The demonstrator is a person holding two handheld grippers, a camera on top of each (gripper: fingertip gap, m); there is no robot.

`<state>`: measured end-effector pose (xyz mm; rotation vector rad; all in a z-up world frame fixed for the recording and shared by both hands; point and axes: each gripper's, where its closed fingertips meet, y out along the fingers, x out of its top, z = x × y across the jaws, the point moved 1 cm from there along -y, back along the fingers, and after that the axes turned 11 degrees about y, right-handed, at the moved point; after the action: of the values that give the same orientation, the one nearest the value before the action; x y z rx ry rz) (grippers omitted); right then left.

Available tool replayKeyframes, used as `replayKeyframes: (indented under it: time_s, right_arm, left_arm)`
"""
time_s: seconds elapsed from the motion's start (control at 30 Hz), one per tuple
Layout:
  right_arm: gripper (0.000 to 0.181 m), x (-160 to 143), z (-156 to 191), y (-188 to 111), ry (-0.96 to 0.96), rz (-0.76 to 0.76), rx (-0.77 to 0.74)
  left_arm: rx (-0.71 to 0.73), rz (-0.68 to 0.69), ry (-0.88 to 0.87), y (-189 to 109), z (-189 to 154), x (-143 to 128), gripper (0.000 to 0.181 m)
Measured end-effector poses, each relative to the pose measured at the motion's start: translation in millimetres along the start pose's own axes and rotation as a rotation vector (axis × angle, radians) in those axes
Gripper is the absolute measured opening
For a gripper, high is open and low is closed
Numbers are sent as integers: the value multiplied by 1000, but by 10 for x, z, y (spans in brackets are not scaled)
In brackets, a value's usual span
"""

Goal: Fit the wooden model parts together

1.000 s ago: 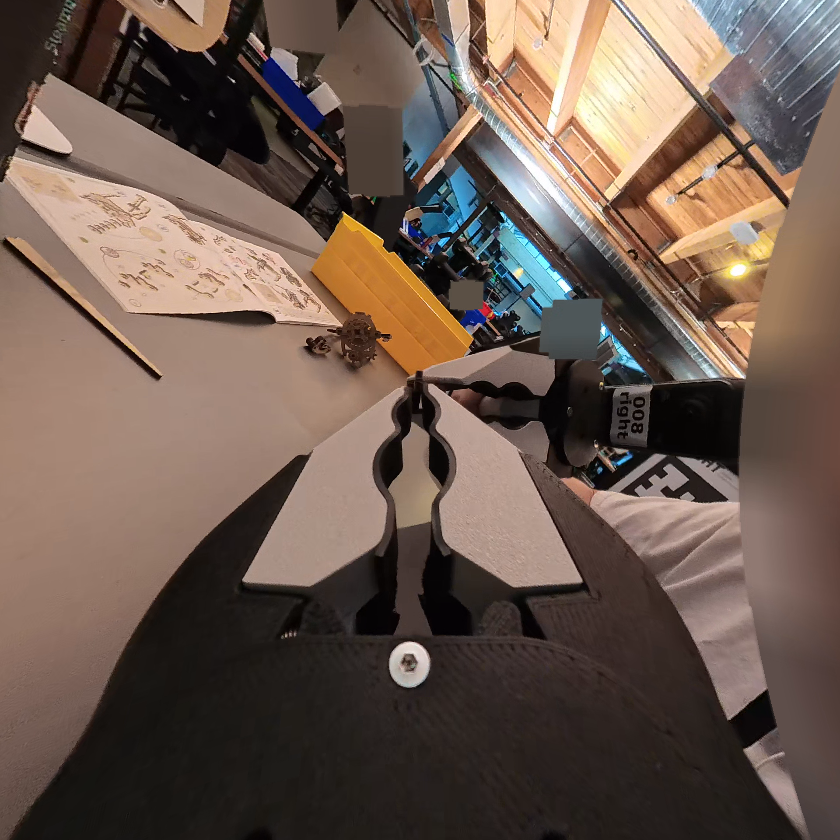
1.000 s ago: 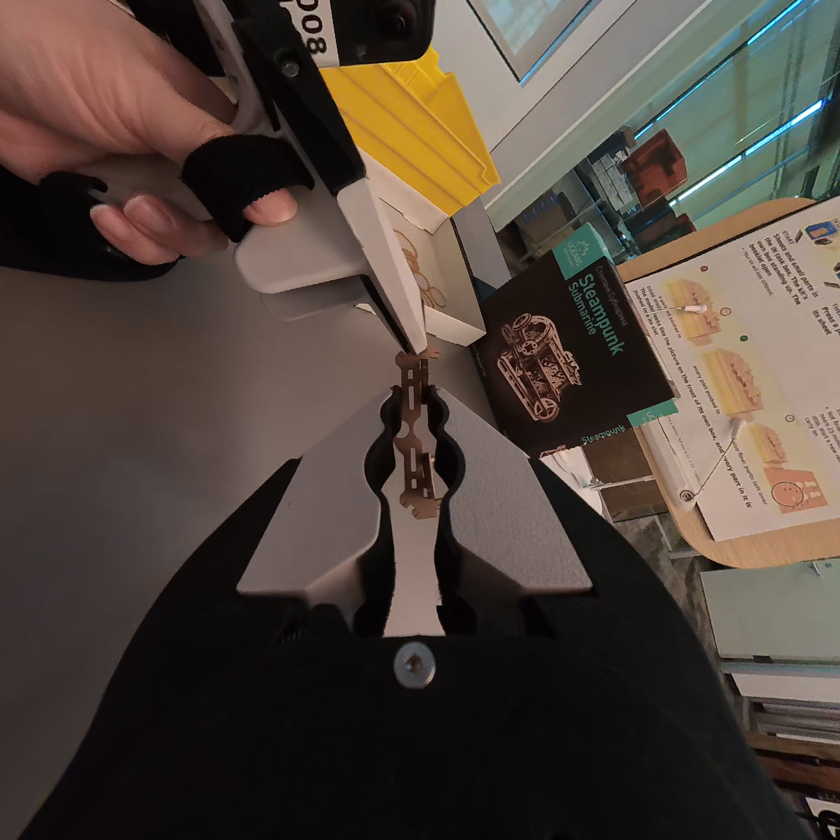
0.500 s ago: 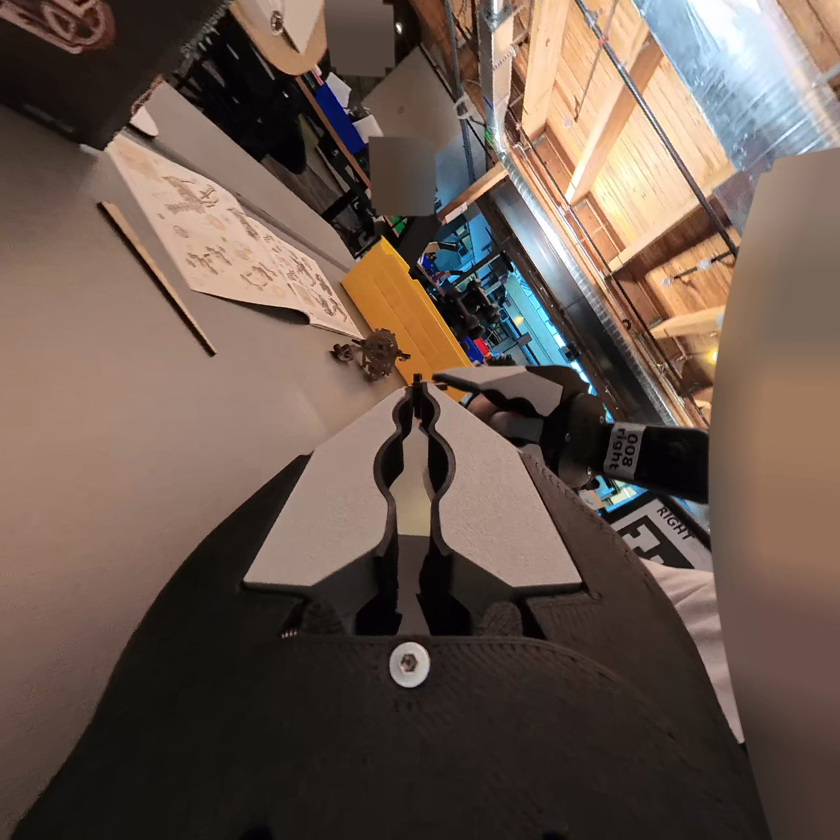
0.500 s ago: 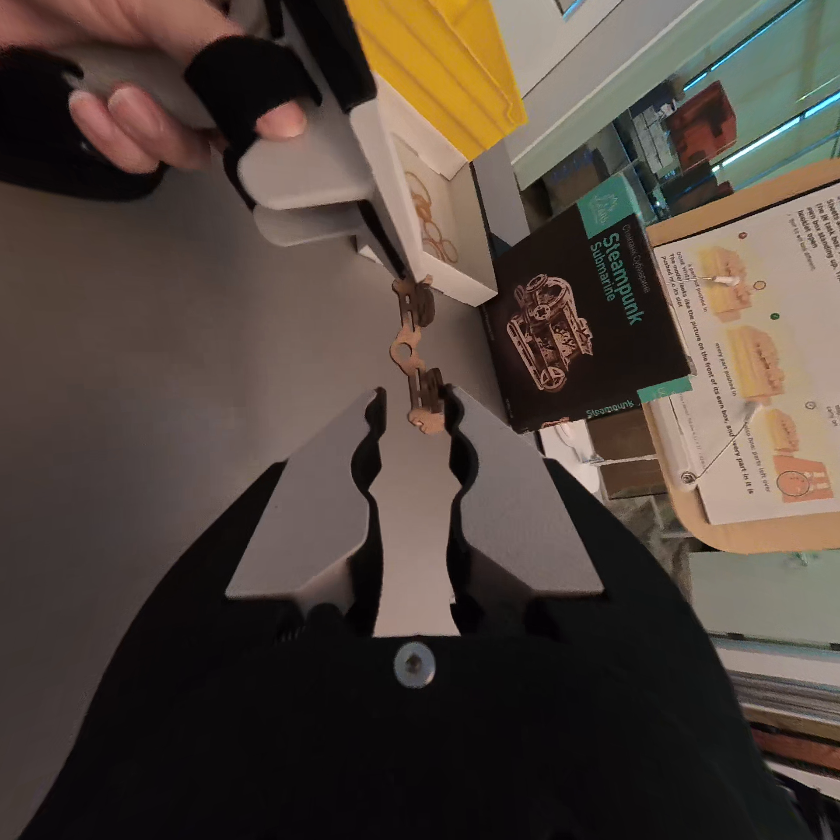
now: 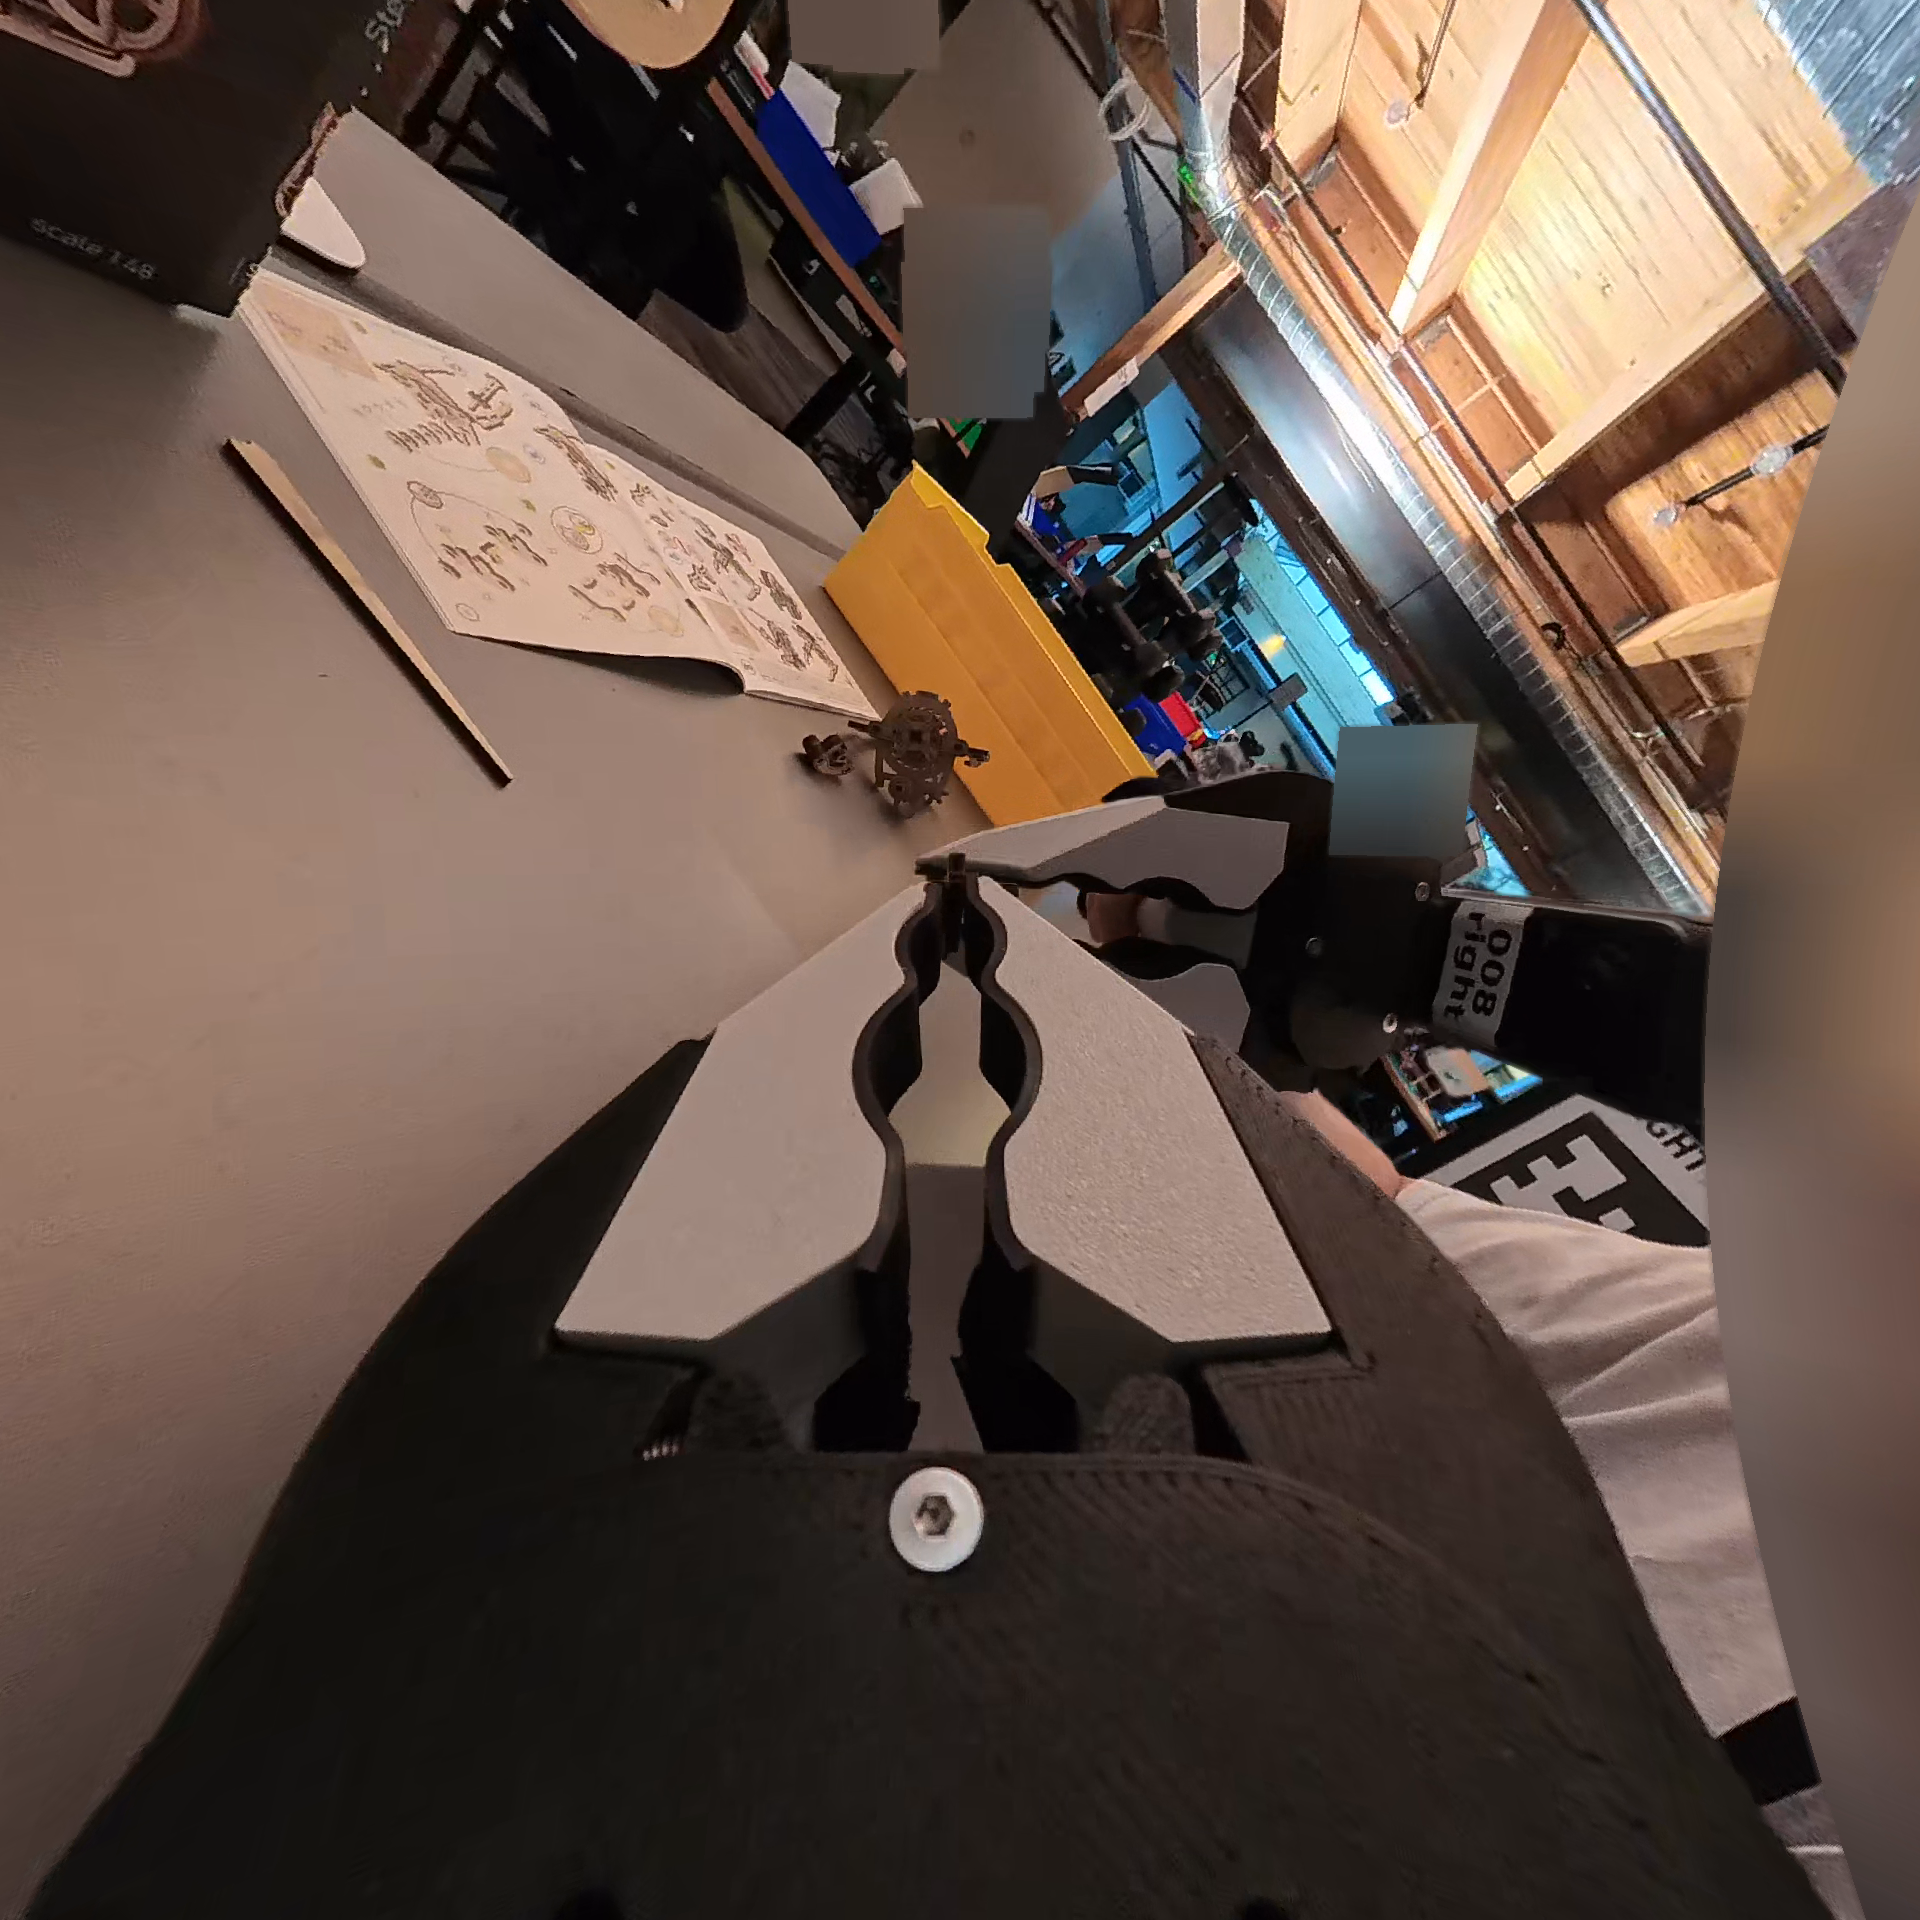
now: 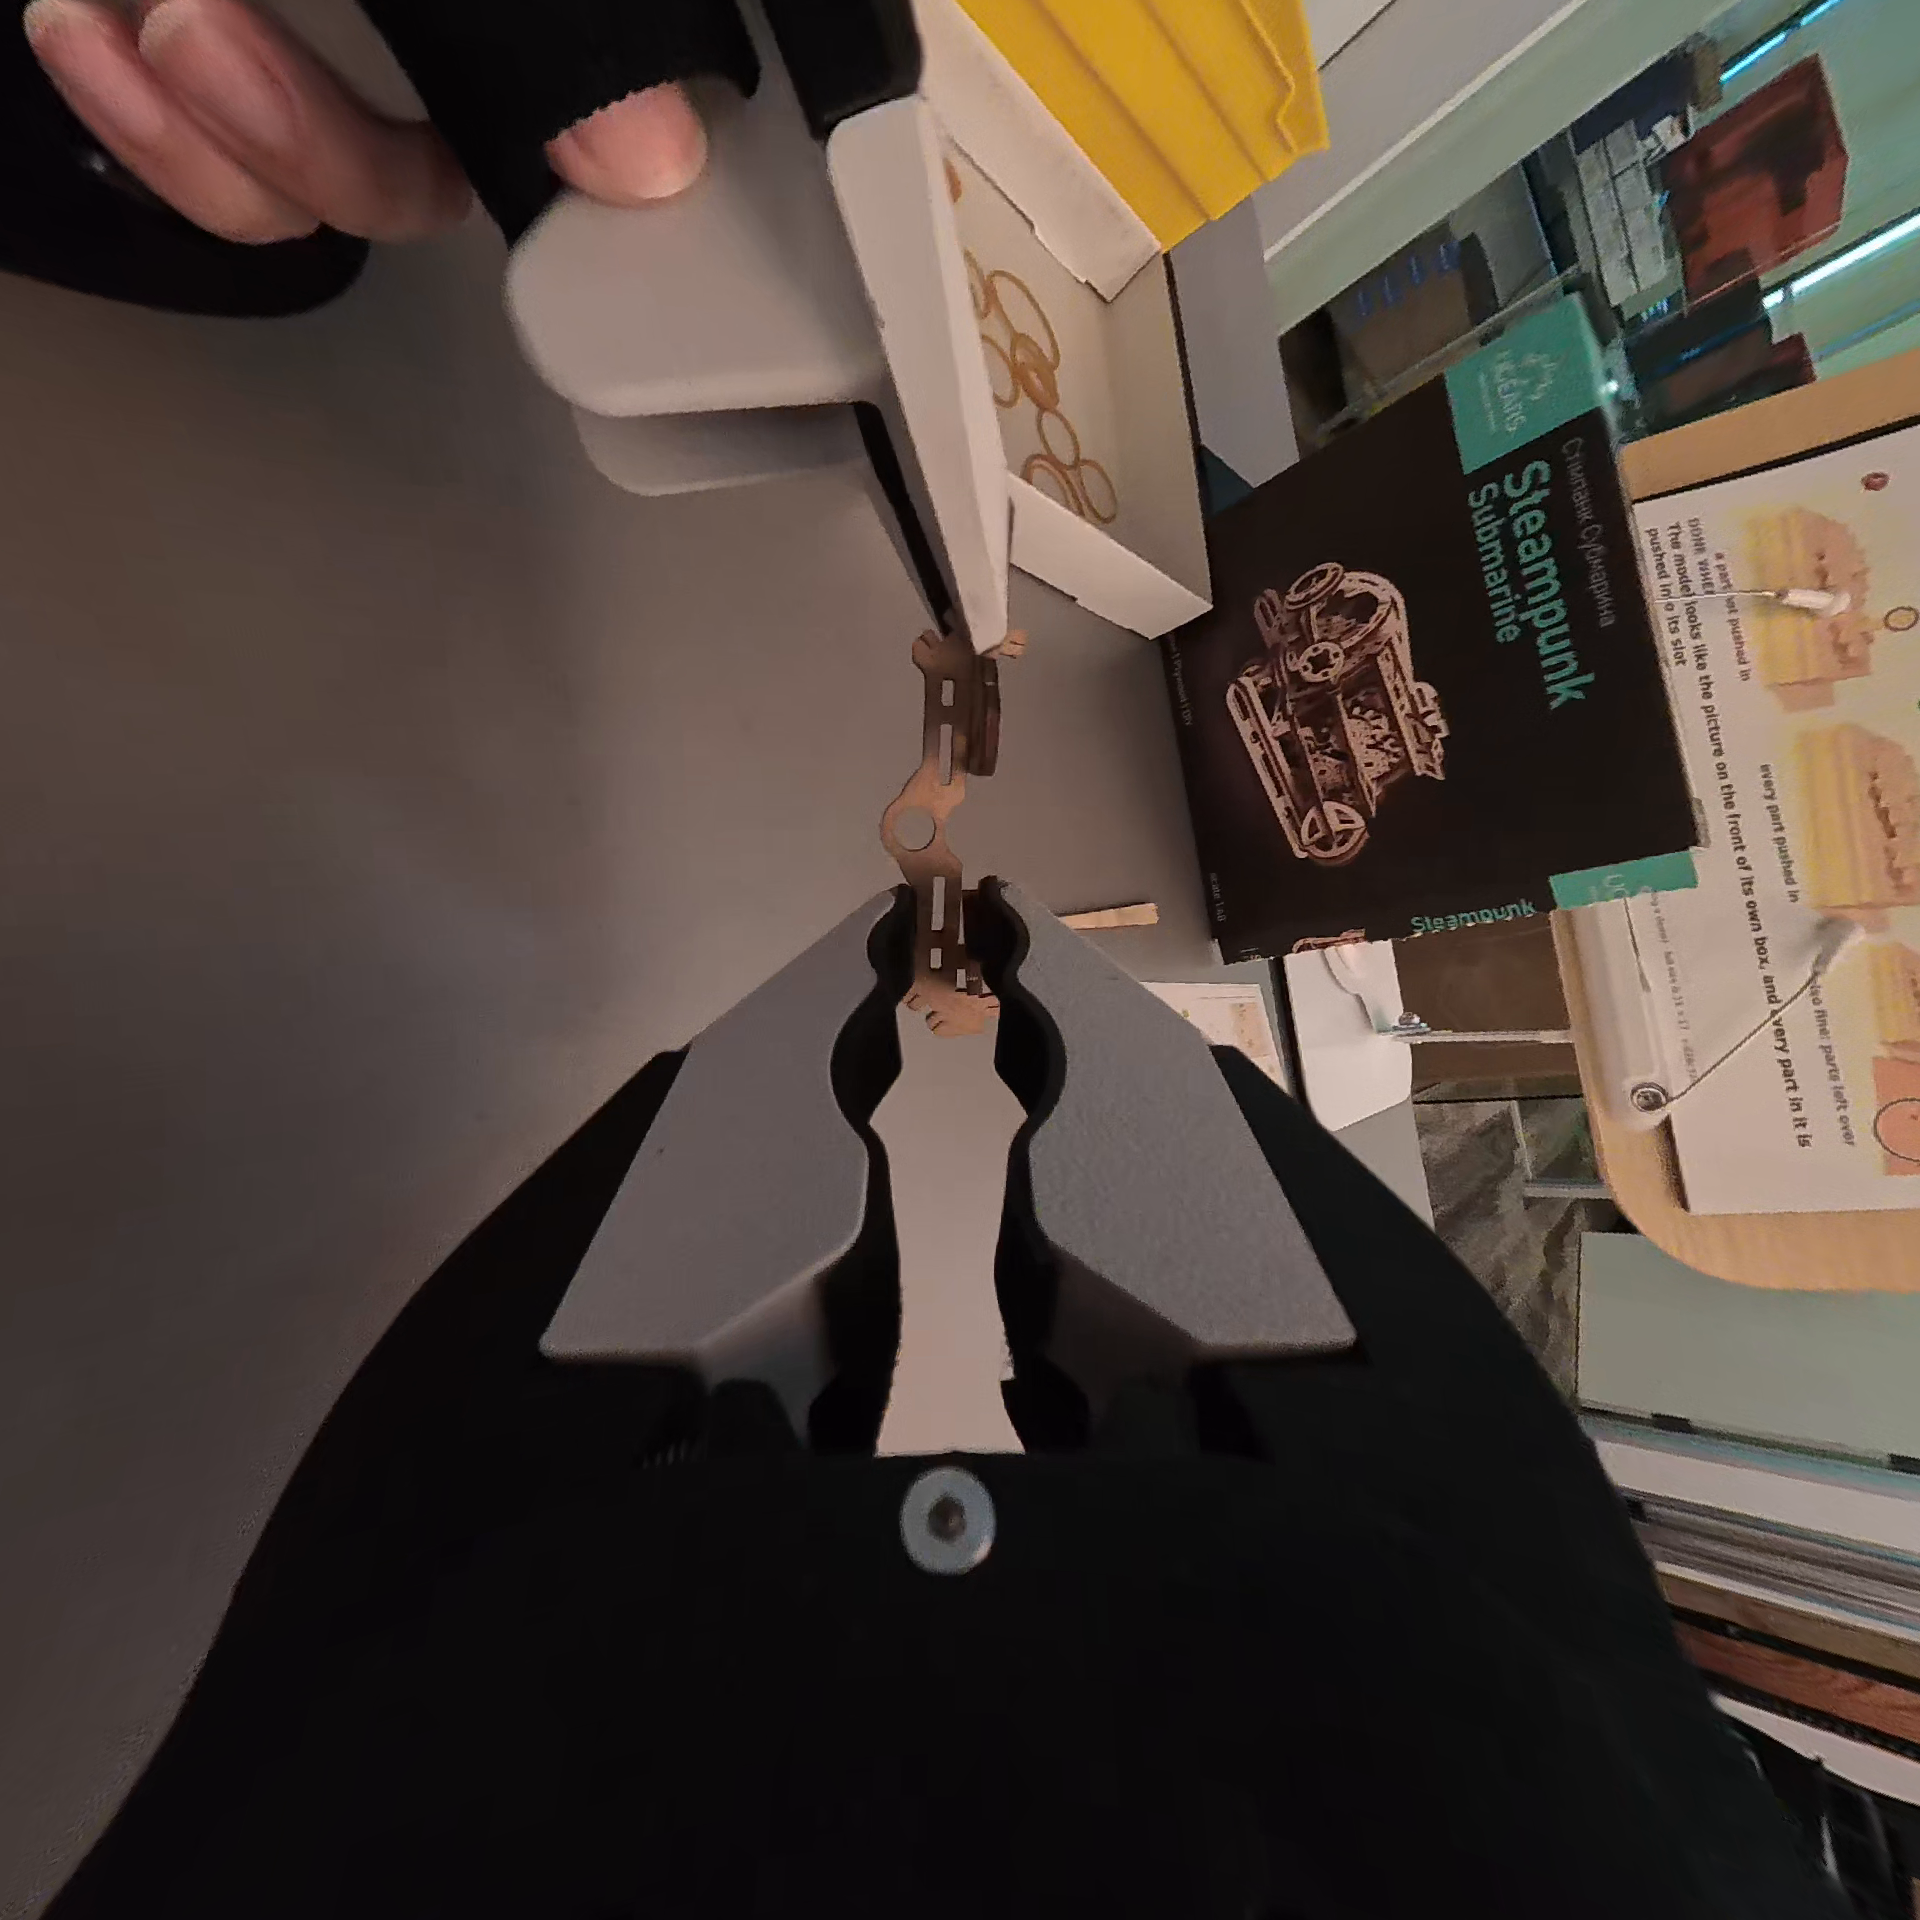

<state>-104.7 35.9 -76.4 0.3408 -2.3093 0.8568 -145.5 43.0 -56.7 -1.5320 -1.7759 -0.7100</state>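
Workshop: exposed ducting (image 5: pixel 1299 343), timber ceiling (image 5: pixel 1558 208), shelving.

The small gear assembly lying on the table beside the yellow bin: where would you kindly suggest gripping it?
Probably across the round gear assembly body, coming from above: it is the bulkiest part, while the thin arms sticking out sideways look fragile. Finer detail is too small to judge.

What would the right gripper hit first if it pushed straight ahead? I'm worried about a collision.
Probably the left gripper. The right gripper holds one end of the wooden part, and the left gripper grips the other end straight ahead. Depth looks short, though hard to judge.
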Motion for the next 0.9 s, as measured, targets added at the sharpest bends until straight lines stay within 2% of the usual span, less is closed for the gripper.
replayKeyframes:
  time_s: [0.53, 0.63, 0.67, 0.7, 0.73, 0.83, 0.9]
  right_arm:
    - [11, -42, 73, -22, 1, 18, 68]
    - [13, 53, -27, -45, 64, -77, 36]
    - [21, 59, -100, -63, 82, -79, 0]
    - [37, 76, -160, -91, 68, -94, -32]
    - [39, 61, -193, -124, 41, -89, -50]
    - [19, 39, -155, -250, -106, -103, -67]
    - [18, 46, -115, -327, -231, -119, -92]
  left_arm:
    - [-9, 32, -37, 18, 13, -64, 0]
    - [-43, -19, -78, -23, 3, 18, 0]
    - [-51, -28, -92, -33, 9, 30, 0]
    - [-74, -52, -105, -45, -2, 60, 0]
    - [-97, -66, -125, -53, -12, 81, 0]
    - [-126, -68, -125, -55, -21, 89, 0]
    - [-157, -53, -98, -41, -82, 85, 0]
